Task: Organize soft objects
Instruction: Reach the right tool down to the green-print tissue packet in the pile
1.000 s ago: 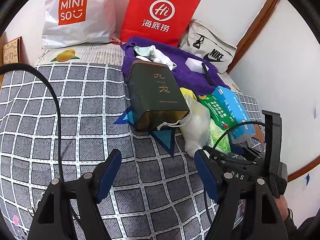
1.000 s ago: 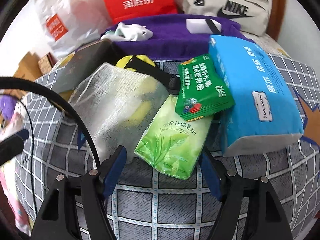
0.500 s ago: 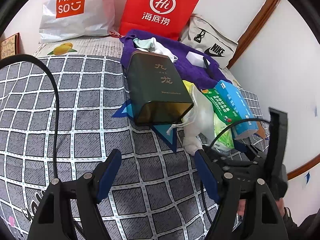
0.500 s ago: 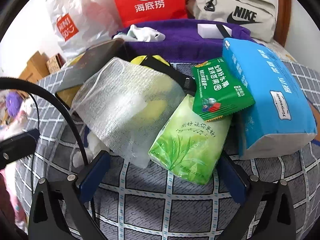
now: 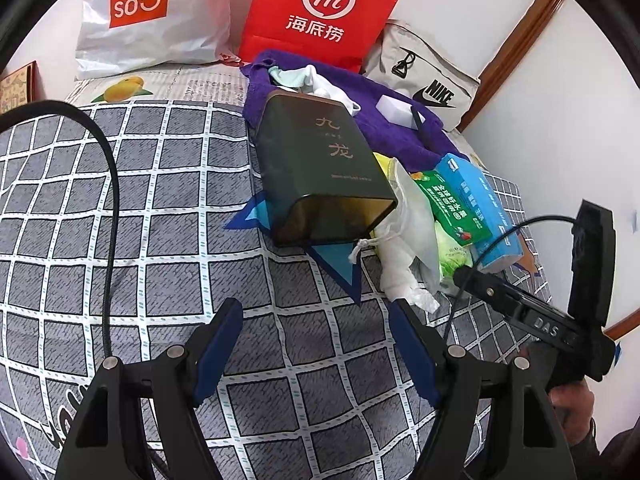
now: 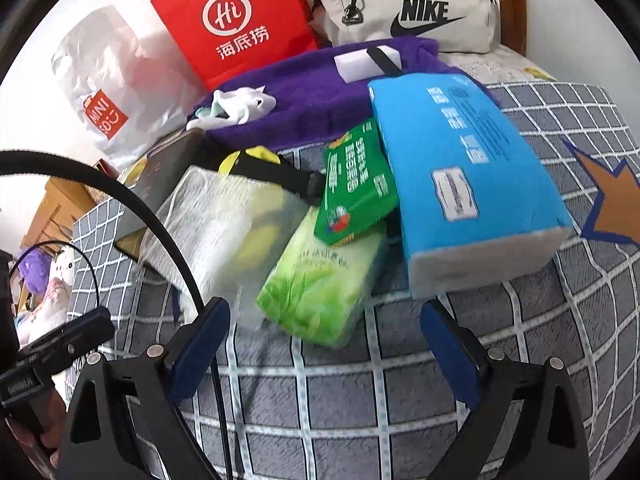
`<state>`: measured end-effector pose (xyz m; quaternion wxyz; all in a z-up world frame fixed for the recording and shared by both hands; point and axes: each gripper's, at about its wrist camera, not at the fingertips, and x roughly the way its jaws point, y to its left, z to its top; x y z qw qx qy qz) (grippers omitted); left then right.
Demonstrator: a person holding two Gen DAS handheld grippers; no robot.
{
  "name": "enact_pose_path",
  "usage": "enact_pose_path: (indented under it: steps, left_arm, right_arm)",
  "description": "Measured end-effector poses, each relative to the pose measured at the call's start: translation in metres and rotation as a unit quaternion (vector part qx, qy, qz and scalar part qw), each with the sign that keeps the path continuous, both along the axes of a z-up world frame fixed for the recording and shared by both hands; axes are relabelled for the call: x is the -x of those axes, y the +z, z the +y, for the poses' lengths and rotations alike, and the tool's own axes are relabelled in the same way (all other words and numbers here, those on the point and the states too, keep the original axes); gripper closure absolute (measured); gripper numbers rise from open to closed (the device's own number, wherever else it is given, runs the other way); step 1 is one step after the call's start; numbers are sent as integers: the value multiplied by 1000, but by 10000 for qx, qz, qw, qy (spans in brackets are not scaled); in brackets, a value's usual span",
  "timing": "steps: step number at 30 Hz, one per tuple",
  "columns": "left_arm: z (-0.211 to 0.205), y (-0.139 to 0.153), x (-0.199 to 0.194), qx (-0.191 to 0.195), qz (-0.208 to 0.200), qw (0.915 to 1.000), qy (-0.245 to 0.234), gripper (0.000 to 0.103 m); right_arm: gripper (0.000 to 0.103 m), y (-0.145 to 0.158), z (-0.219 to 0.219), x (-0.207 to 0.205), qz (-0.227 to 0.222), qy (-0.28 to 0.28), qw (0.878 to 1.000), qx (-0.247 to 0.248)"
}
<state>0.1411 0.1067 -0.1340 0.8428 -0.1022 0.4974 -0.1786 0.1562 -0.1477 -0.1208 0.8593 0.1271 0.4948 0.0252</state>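
Right gripper (image 6: 324,340) fingers spread just before green tissue pack (image 6: 320,284), blue tissue pack (image 6: 464,176) right of it, left gripper (image 5: 316,344) fingers spread over bedspread (image 5: 160,220)

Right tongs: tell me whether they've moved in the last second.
Yes. The right tongs opened wider and drew back slightly from the light green tissue pack, which now lies beyond the fingertips rather than between them.

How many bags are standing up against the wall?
3: a white Miniso bag on the left, a red bag in the middle, a grey Nike bag on the right.
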Motion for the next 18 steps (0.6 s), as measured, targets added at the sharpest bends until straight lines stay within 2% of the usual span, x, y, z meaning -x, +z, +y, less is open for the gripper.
enact_pose_path:
  steps: [7,11,15,18]
  left_arm:
    - [1,0,0,-35,35,10000,40,29]
    - [2,0,-1,-54,52,10000,51,29]
    - [2,-1,-1,-51,66,10000,46,29]
    - [0,-2,-2,-72,86,9999,30,29]
  right_arm:
    - [18,-13,17,-8,15,23,9996,294]
    - [41,-13,25,-11,-113,96,9984,553]
    - [42,-9,21,-6,-125,333,9981,499]
    - [42,-5,15,5,68,608,9967,538]
